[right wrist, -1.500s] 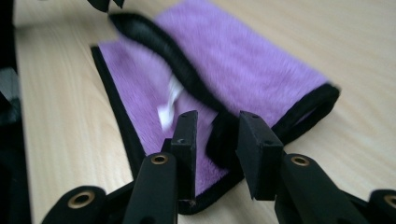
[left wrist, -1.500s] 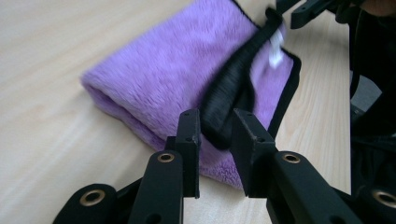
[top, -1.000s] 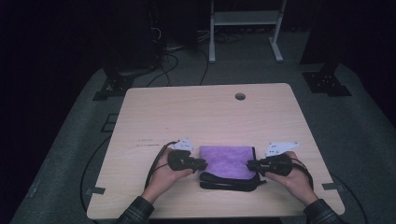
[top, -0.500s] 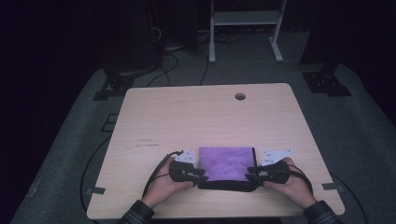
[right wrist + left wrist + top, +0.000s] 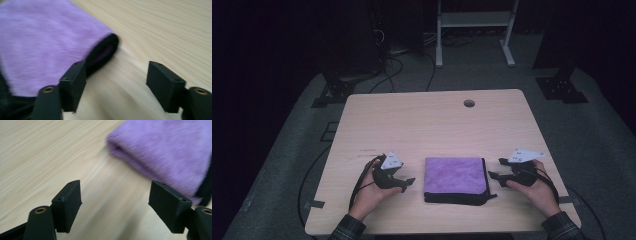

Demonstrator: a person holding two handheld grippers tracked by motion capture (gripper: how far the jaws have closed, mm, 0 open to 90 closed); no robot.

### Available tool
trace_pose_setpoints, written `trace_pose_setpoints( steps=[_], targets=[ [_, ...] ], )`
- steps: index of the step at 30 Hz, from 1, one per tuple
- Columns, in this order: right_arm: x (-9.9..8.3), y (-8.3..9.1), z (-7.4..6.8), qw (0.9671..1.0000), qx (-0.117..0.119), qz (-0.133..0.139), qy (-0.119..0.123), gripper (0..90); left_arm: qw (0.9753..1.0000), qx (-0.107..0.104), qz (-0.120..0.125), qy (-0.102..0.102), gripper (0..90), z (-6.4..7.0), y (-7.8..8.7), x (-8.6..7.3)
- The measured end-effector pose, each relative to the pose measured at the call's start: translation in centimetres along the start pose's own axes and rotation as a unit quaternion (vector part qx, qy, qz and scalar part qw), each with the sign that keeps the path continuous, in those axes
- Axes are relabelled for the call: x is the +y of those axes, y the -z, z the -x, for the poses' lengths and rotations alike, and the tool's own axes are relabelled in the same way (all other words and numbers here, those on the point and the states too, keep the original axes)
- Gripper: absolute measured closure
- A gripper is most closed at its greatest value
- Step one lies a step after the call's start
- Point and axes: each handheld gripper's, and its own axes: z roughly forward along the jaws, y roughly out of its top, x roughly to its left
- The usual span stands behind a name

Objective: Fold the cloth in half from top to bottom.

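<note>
A folded purple cloth (image 5: 455, 177) with a black hem lies flat near the table's front edge. My left gripper (image 5: 408, 183) rests a short way to its left, open and empty, apart from the cloth. On the cloth's right my right gripper (image 5: 495, 170) is open too, with a gap to the hem. In the left gripper view the purple cloth (image 5: 172, 155) fills the upper right beyond the spread jaws of my left gripper (image 5: 122, 202). The right gripper view has the cloth (image 5: 47, 42) at the upper left, its black edge by the left jaw of my right gripper (image 5: 116, 82).
The light wooden table (image 5: 422, 125) stretches bare behind the cloth, with a round cable hole (image 5: 469, 103) near its far edge. Cables trail from the left gripper over the table's left front. Beyond the table are a dark floor and a white stand (image 5: 474, 30).
Both grippers have let go of the cloth's sides and drawn outward, left to the left and right to the right. The cloth now lies flat and untouched.
</note>
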Motion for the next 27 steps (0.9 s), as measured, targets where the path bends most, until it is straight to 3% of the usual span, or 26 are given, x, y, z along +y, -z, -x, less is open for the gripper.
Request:
trace_pose_setpoints(
  steps=[5, 10, 19, 20, 24, 27],
  targets=[
    [-0.8, 0.2, 1.4, 0.9991, -0.034, -0.016, -0.021, 24.9, 0.9992, 0.032, -0.006, 0.021, 19.2, -1.8, 1.1, -1.5],
    [-1.5, 0.4, 2.5, 0.9972, -0.057, -0.03, -0.038, 22.3, 0.9981, 0.048, -0.017, 0.036, 15.1, -2.9, 2.0, -2.9],
    [-2.4, 0.4, 3.5, 0.9936, -0.076, -0.06, -0.058, 17.1, 0.9966, 0.048, -0.046, 0.049, 8.7, -3.8, 2.3, -4.9],
    [-2.4, 0.5, 3.6, 0.9928, -0.084, -0.06, -0.06, 16.2, 0.9968, 0.045, -0.047, 0.047, 6.7, -3.9, 2.3, -5.1],
    [-2.7, 0.4, 3.9, 0.9922, -0.079, -0.054, -0.08, 13.0, 0.9971, 0.04, -0.041, 0.051, 2.3, -4.2, 2.6, -5.7],
    [-3.1, 0.3, 3.9, 0.9931, -0.078, -0.039, -0.079, 11.8, 0.9979, 0.037, -0.028, 0.046, 0.0, -4.3, 2.7, -6.3]
  ],
)
